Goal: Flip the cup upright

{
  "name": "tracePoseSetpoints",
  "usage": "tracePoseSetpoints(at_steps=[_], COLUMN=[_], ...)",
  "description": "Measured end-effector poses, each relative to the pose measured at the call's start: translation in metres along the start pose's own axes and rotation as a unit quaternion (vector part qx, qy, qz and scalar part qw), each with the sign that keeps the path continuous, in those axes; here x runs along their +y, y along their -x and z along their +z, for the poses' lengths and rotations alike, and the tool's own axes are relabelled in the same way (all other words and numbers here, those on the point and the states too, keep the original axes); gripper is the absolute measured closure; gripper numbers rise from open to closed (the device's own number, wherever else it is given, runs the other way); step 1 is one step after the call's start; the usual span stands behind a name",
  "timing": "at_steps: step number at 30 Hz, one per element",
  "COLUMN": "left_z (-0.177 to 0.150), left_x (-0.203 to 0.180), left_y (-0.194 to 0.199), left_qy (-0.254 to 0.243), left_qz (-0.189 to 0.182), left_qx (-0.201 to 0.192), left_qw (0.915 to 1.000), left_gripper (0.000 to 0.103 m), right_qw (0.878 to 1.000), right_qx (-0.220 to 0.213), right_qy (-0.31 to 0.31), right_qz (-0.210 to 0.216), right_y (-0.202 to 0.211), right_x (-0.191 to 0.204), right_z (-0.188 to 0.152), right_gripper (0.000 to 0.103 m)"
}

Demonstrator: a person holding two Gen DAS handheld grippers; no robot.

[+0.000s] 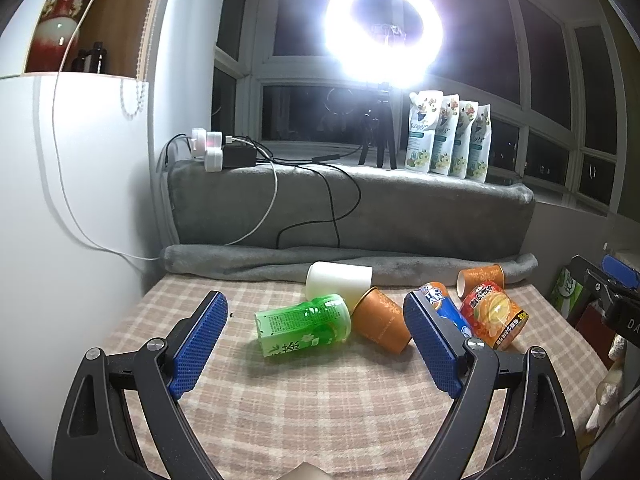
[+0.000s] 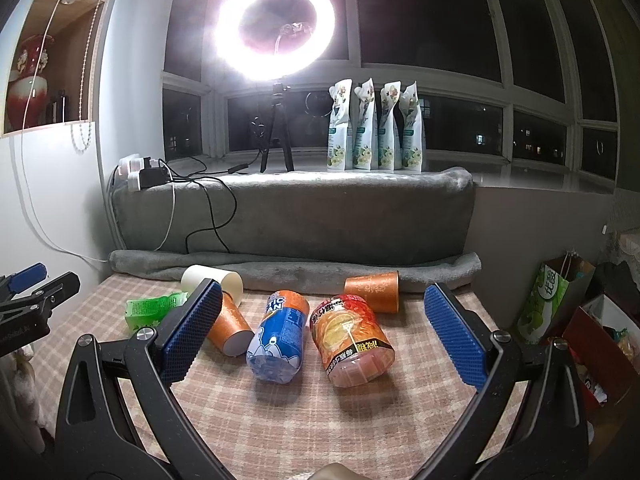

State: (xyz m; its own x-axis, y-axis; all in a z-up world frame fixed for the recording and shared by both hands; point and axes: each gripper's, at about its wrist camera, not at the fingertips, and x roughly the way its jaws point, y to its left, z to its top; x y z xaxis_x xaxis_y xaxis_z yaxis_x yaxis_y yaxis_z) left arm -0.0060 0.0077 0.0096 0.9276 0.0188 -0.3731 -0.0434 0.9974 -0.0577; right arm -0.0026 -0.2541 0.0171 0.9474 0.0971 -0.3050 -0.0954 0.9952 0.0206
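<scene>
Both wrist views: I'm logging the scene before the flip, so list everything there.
Cloth: 1, checked, under all.
Orange cups: 2, lying, centre and back right.
White cup: 1, lying, back.
Green bottle: 1, lying, left.
Blue bottle: 1, lying, centre.
Red jar: 1, lying, right.
Pouches: 4, white, sill.
Ring light: 1, lit, sill.
Left tongs: open, empty.
Right tongs: open, empty.

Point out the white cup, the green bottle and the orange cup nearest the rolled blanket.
white cup [image 1: 340, 282], left wrist view, side wall.
green bottle [image 1: 304, 326], left wrist view, label.
far orange cup [image 2: 372, 289], right wrist view, side wall.
</scene>
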Motion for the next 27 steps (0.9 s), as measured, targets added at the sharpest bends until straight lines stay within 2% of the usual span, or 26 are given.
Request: tracePoseSetpoints(at_steps=[27], left_z=[-0.0029], left_x=[-0.0056], left_y=[-0.0017], left_qy=[-0.003], left_qz=[0.0], left_qx=[0.001], left_qw=[1.0], left_gripper=[0.013], right_qw=[1.0], right_qx=[0.004], right_qy=[-0.001], right_qz=[0.004], right_y=[-0.0026], right_x=[0.0064], right_z=[-0.0024], right_gripper=[0.0])
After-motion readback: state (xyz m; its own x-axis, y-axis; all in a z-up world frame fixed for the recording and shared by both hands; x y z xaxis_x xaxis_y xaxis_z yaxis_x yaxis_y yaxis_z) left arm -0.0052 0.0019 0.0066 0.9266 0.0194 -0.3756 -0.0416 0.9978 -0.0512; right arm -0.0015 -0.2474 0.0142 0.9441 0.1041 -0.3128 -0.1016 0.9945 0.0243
